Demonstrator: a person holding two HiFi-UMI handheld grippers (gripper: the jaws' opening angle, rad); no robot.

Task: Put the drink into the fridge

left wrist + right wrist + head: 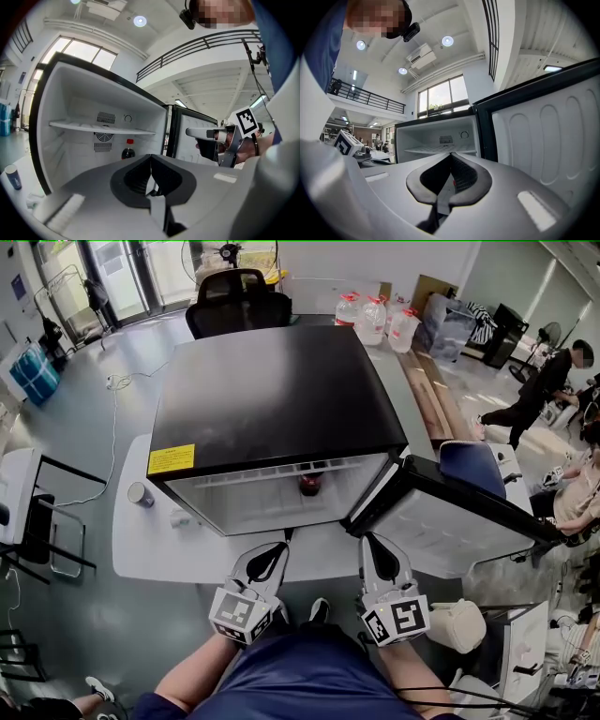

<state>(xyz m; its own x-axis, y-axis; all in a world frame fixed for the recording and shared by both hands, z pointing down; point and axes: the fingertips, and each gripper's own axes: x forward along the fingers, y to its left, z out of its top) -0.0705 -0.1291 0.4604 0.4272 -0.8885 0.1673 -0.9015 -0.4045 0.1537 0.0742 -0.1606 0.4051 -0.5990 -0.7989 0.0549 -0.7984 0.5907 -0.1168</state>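
Observation:
A small black fridge (pixel 272 399) stands on a white table (pixel 150 549), its door (pixel 450 517) swung open to the right. Inside, a dark drink bottle with a red cap (pixel 310 485) stands on the fridge floor at the back (pixel 127 151), under a white shelf (pixel 101 126). My left gripper (pixel 275 559) hovers in front of the fridge opening, jaws shut and empty. Beside it my right gripper (pixel 375 554) is near the door hinge, also shut with nothing held. Neither touches the bottle.
A small cup (pixel 140 494) sits on the table left of the fridge. An office chair (pixel 239 301) and water jugs (pixel 375 320) stand behind it. A blue chair (pixel 473 468) and seated people (pixel 572 493) are at the right.

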